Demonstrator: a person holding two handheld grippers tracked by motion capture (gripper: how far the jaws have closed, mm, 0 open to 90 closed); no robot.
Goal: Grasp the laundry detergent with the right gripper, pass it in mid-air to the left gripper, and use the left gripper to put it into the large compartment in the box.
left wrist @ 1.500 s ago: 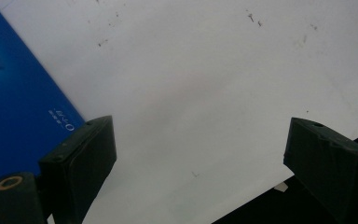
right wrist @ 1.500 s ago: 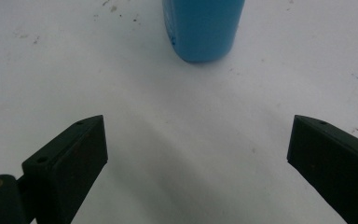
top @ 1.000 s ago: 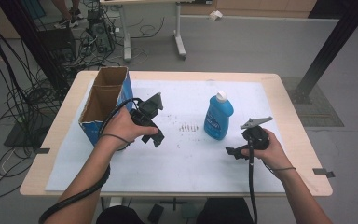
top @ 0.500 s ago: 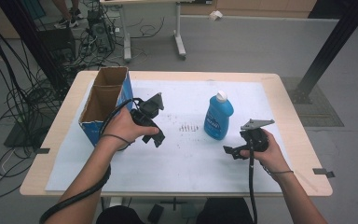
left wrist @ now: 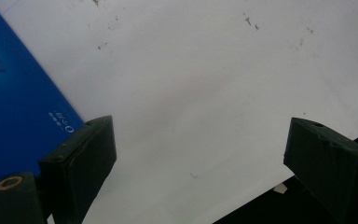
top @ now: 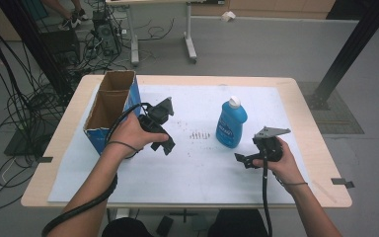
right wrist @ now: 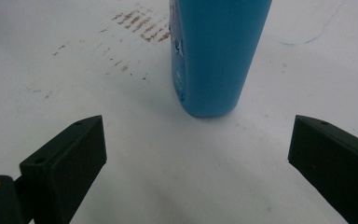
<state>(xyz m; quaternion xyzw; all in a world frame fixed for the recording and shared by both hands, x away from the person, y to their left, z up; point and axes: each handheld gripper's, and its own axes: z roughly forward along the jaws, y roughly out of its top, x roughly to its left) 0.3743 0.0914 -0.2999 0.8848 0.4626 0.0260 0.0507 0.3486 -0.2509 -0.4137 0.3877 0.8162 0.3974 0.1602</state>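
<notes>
A blue bottle (top: 231,127) with a white cap stands upright on the white mat (top: 202,173), right of centre. My right gripper (top: 250,148) sits just right of it and near the front, open and empty. In the right gripper view the blue bottle (right wrist: 214,56) stands a short way ahead of the open right gripper (right wrist: 198,135), apart from both jaws. My left gripper (top: 170,127) hovers beside an open cardboard box (top: 109,109) with a blue side. It is open and holds nothing. The left gripper (left wrist: 200,140) faces bare mat, with the box's blue wall (left wrist: 18,107) at left.
Small brown marks (top: 199,134) dot the mat between the grippers. The wooden table (top: 321,163) rims the mat. Cables (top: 10,113) and a black stand lie on the floor at left, and another table's legs (top: 190,34) stand behind.
The right gripper has edged slightly left toward the bottle. The left gripper and the box stay where they were.
</notes>
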